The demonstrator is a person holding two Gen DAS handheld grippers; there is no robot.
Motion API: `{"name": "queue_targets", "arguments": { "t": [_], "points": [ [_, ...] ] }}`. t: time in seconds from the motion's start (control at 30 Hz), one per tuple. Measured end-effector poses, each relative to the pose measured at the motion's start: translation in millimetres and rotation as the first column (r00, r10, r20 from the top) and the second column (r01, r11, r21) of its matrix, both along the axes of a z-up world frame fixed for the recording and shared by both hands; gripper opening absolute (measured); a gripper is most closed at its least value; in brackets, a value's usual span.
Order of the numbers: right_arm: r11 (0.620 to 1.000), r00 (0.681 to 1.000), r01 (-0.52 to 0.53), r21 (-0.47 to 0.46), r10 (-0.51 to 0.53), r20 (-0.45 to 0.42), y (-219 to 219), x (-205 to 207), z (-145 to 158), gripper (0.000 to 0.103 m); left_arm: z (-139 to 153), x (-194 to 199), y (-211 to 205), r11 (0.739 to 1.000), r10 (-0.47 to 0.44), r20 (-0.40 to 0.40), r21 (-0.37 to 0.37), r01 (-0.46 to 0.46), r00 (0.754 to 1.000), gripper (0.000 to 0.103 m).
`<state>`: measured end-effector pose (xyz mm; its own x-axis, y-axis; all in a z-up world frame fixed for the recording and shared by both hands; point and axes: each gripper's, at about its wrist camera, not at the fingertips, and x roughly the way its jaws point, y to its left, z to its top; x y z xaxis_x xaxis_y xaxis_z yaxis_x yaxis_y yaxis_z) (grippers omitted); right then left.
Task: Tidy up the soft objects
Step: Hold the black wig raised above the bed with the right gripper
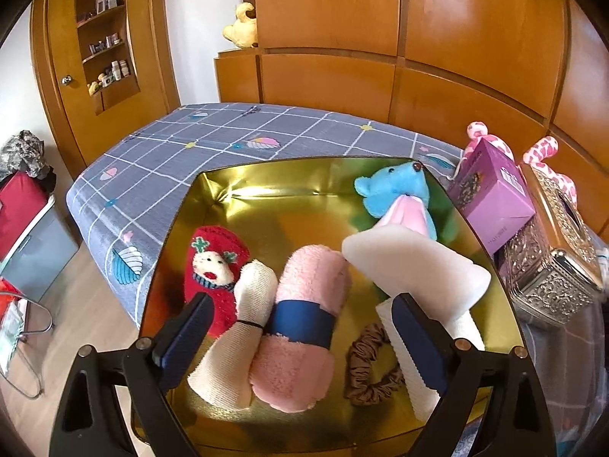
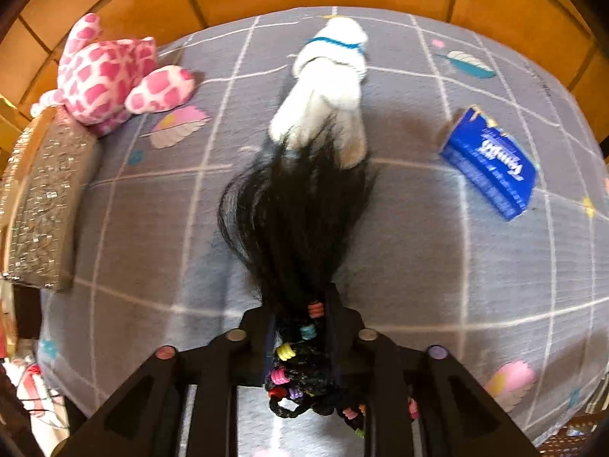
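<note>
A gold tray on the bed holds a red sock, a cream rolled towel, a pink rolled towel with a blue band, a brown scrunchie, a white foam piece and a blue plush. My left gripper hovers wide open over the two rolls and touches nothing. My right gripper points steeply down at the bed. It is shut on a black hairpiece with coloured beads, whose strands hang over a white plush.
A pink spotted plush and an ornate silver tissue box lie left of the hairpiece, and a blue packet lies to its right. A purple box stands beside the tray. Wooden panels back the bed.
</note>
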<state>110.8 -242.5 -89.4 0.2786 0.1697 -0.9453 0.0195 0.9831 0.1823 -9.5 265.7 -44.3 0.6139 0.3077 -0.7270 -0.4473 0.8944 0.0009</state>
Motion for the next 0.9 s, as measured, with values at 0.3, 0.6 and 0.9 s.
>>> {"name": "queue_targets", "arguments": {
  "t": [0.3, 0.6, 0.9],
  "points": [
    [0.998, 0.999, -0.044, 0.035, 0.045, -0.029, 11, -15, 4, 0.062, -4, 2, -3, 1.000, -0.015, -0.009, -0.024, 0.014, 1.000, 0.095],
    [0.985, 1.000, -0.013, -0.173, 0.015, 0.013, 30, -43, 6, 0.031, -4, 3, -10, 0.999, -0.034, -0.014, -0.007, 0.034, 0.999, 0.095],
    [0.997, 0.993, -0.024, -0.076, 0.033, 0.117, 66, -62, 17, 0.028, 0, 2, -14, 0.999, -0.042, -0.009, -0.004, 0.042, 0.999, 0.102]
  ]
}}
